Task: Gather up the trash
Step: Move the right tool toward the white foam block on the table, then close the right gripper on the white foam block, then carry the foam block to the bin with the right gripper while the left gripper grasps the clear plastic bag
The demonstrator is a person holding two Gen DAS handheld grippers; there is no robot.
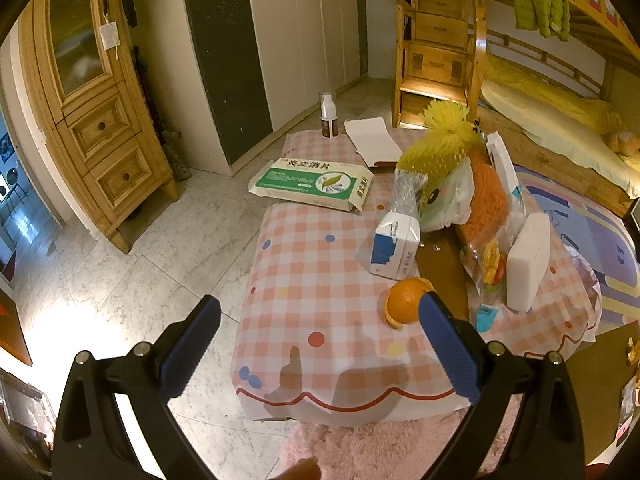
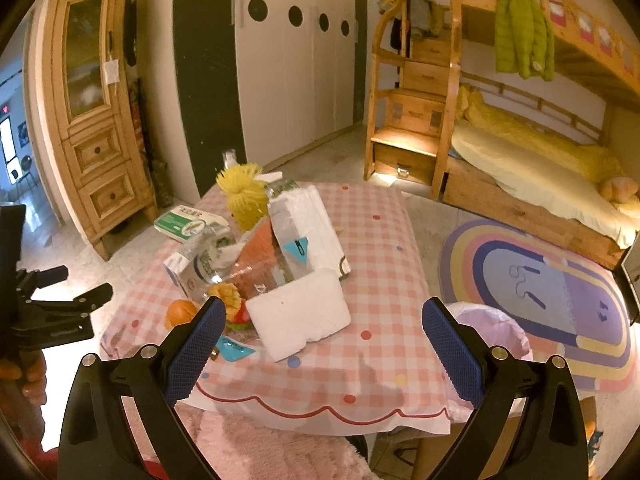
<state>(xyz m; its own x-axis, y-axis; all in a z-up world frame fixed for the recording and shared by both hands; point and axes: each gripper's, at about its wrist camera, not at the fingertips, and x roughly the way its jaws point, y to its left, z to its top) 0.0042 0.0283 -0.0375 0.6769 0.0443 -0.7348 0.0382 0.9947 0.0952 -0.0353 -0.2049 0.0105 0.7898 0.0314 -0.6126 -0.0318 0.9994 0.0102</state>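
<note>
A heap of trash lies on the table with the pink checked cloth (image 1: 320,280) (image 2: 380,264): an orange peel (image 1: 404,300) (image 2: 180,312), a white foam block (image 1: 528,264) (image 2: 298,316), a blue-white carton (image 1: 394,248), a green-white box (image 1: 312,184) (image 2: 184,222), yellow foam netting (image 1: 444,140) (image 2: 244,196), plastic wrappers and a plastic bottle (image 2: 204,260). My left gripper (image 1: 320,344) is open and empty above the table's near edge, its right finger next to the peel. My right gripper (image 2: 320,344) is open and empty, just before the foam block.
A bin lined with a pink bag (image 2: 492,332) stands at the table's right side. A small bottle (image 1: 328,116) and white card (image 1: 372,140) sit at the far end. A wooden cabinet (image 1: 92,120), a bunk bed (image 2: 540,168), a rainbow rug (image 2: 552,296) and a pink fluffy mat (image 1: 360,448) surround the table.
</note>
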